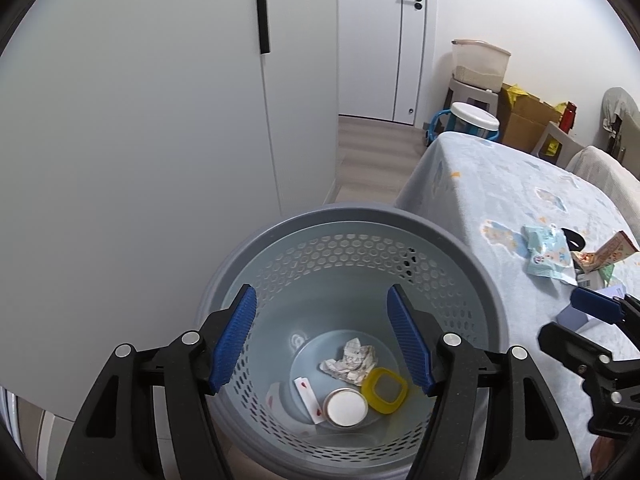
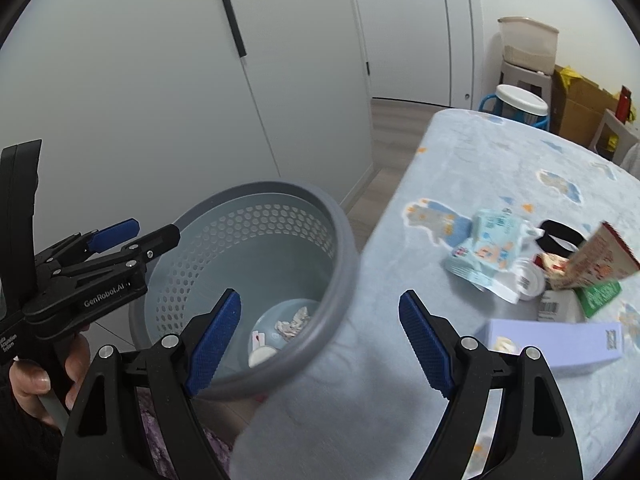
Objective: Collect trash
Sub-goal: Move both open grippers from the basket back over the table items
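A grey perforated trash basket [image 1: 480, 276] stands on the floor beside the table; it also shows in the right wrist view [image 2: 344, 248]. Inside lie a crumpled paper [image 1: 352, 362], a yellow ring lid [image 1: 385, 390], a round white lid [image 1: 345, 407] and small white wrappers [image 1: 308, 396]. My left gripper [image 1: 322, 344] is open and empty right above the basket's mouth. My right gripper [image 2: 320, 344] is open and empty over the table corner next to the basket. On the table lie a light blue wrapper [image 2: 490, 248], a lilac box [image 2: 556, 340], a red-brown carton [image 2: 600, 260] and a black ring [image 2: 560, 234].
The table [image 2: 460, 168] has a pale blue patterned cloth. White cupboard doors [image 1: 140, 120] stand behind the basket. A stool with a plastic bin [image 1: 478, 64], a white-lidded bucket [image 1: 474, 118] and cardboard boxes [image 1: 524, 120] stand at the far wall.
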The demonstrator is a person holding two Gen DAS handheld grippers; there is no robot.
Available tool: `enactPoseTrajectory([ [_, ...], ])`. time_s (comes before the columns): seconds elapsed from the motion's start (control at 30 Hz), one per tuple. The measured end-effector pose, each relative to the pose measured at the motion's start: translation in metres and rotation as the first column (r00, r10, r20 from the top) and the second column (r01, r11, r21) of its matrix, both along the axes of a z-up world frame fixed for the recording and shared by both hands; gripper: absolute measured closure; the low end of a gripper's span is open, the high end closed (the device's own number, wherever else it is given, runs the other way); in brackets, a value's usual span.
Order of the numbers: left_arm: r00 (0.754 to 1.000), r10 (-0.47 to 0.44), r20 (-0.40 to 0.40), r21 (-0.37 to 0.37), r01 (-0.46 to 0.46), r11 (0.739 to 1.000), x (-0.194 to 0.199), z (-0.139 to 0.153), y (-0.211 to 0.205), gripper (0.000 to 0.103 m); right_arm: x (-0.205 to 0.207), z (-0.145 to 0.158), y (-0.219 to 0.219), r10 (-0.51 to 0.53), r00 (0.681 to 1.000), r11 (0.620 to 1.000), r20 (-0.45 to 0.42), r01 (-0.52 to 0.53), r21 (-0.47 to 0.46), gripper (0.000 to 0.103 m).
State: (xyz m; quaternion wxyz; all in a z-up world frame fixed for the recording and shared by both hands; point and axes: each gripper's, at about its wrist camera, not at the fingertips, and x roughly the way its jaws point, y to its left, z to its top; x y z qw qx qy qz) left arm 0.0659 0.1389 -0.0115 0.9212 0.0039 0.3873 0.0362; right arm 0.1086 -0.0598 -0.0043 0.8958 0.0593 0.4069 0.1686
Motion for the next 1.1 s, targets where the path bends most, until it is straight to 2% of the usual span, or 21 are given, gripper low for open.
enactPoseTrajectory([
  [0.3, 0.998, -0.062, 0.006, 0.0, 0.062, 0.998, -0.007, 0.003, -0.026, 0.037, -0.034, 0.005, -0.06, -0.124, 0.992, 0.992, -0.01, 0.124, 0.002, 0.023],
  [0.5, 0.991, -0.135, 0.003, 0.01, 0.135, 0.991, -0.015, 0.003, -0.054, 0.037, -0.057, 0.006, -0.099, -0.194, 0.981, 0.981, -0.017, 0.194, -0.007, 0.023],
  [0.87, 0.949, -0.314, -0.024, 0.01, 0.314, 0.949, -0.029, -0.002, -0.118, 0.037, -0.083, 0.006, -0.16, -0.273, 0.962, 0.962, -0.026, 0.273, -0.007, 0.023],
  [1.0, 0.929, -0.369, -0.018, -0.003, 0.369, 0.93, -0.031, 0.0, -0.141, 0.03, -0.088, 0.005, -0.177, -0.286, 0.958, 0.958, -0.028, 0.285, -0.007, 0.023],
  [1.1, 0.917, -0.398, -0.021, -0.006, 0.398, 0.917, -0.029, -0.001, -0.154, 0.03, -0.09, 0.001, -0.187, -0.3, 0.953, 0.954, -0.033, 0.3, -0.002, 0.023],
])
